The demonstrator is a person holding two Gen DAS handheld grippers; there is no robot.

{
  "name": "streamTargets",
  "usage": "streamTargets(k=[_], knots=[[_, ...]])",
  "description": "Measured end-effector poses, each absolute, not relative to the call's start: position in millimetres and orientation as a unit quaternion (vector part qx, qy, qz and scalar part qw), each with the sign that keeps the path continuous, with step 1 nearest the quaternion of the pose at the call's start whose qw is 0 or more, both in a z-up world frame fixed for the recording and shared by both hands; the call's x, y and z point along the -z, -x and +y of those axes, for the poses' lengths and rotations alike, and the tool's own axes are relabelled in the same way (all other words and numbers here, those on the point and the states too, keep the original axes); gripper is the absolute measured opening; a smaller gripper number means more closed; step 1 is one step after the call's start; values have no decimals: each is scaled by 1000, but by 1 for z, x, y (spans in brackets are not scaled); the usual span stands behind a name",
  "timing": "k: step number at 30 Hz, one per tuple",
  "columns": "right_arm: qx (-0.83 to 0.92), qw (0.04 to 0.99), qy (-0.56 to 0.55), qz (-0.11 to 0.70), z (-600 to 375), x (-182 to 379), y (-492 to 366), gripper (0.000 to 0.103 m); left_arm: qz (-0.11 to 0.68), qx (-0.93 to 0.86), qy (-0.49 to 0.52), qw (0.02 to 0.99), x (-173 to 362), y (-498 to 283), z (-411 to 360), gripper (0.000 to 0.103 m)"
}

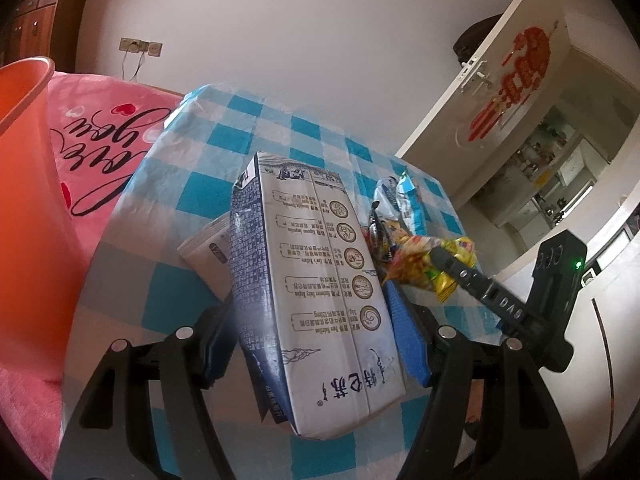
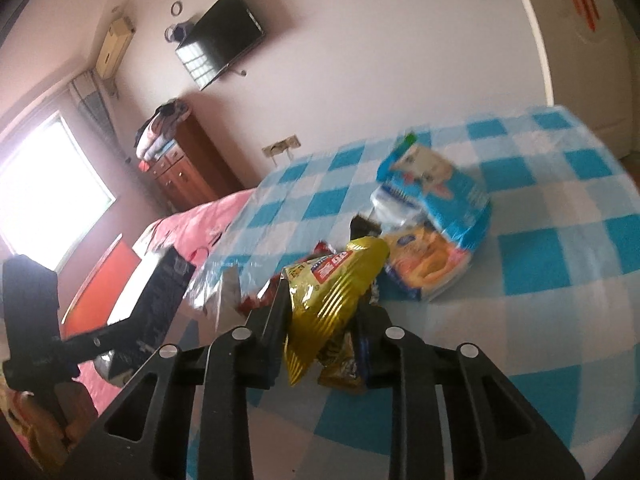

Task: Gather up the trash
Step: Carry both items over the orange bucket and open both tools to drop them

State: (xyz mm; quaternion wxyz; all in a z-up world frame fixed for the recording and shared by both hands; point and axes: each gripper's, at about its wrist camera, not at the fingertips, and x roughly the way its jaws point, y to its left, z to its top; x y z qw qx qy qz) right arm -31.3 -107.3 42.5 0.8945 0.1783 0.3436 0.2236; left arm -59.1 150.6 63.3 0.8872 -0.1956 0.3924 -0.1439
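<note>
Spread widest, a counter [image 1: 224, 148] under a blue and white checked cloth, serving as the place where the trash lies. At its left side, beside a pink bed cover [image 1: 112, 148], an orange bin [image 1: 24, 120] with the mouth open and near, probably put there to receive what is collected. Next in size, a blue and white milk carton [image 1: 320, 280], clamped by its two narrow sides between the pads of the left hand-held gripper [image 1: 316, 340] and raised off the cloth, lengthwise along the fingers, likely so as not to slip or swing on the way to the bin. Behind it, flat on the counter, a small white box [image 1: 208, 252], not yet taken. Further right, a loose heap of blue packets [image 2: 440, 208] and an orange one, resting on the cloth, well apart from the bin. Smaller again, a crumpled yellow snack bag [image 2: 332, 292], pinched at its lower part by the right hand-held gripper [image 2: 320, 320], fingers close together on the foil, top of the bag standing free above them. As for pose: left hand-held gripper aimed forward and somewhat downward over the counter, leaning toward the bin side; right hand-held gripper also tilted downward, reaching in from the right toward the heap, just beside the carton.
</note>
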Motion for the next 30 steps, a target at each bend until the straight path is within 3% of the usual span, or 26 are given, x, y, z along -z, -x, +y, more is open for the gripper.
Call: streamTargets(k=[14,30], knots=[[-247,898,-171,322,-77,-105,46,29,329,149,208,909,-103,85,179,69],[-429,850,-89,293,105,-196,41,29,233,-25,241,942,-158,137,316,69]])
